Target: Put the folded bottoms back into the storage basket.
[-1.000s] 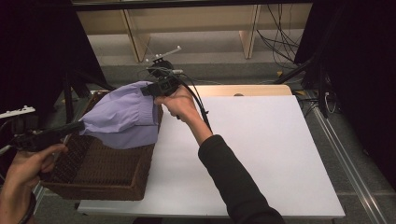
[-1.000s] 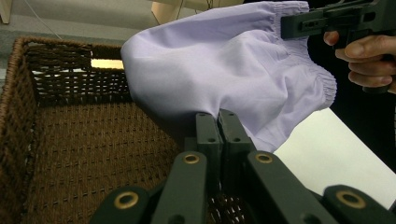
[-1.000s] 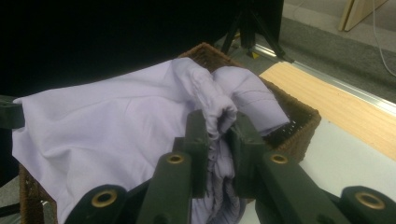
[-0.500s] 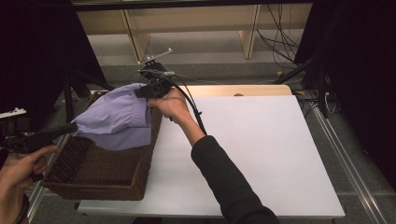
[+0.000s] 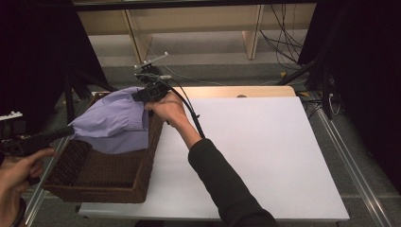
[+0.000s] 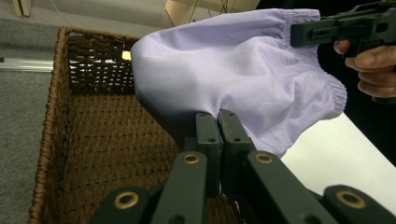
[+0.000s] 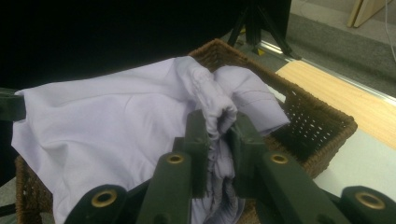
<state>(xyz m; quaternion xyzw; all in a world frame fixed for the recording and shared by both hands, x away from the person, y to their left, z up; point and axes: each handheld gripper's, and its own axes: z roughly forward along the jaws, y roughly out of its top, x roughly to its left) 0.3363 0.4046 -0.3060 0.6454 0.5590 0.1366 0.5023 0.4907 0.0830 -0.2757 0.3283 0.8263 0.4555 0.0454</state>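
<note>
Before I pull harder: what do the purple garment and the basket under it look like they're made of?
The purple garment looks like thin woven fabric, probably cotton or a blend: matte, softly creased, with a gathered elastic-looking hem. Both grippers, left and right, pinch it into folds easily. The basket looks like dark brown woven wicker or rattan, with an open lattice wall and a braided rim; it could be an imitation.

A pale lilac garment with a gathered elastic hem hangs stretched in the air above a dark brown wicker basket at the left edge of a white table, its fabric pinched at opposite ends and sagging into the basket.
</note>
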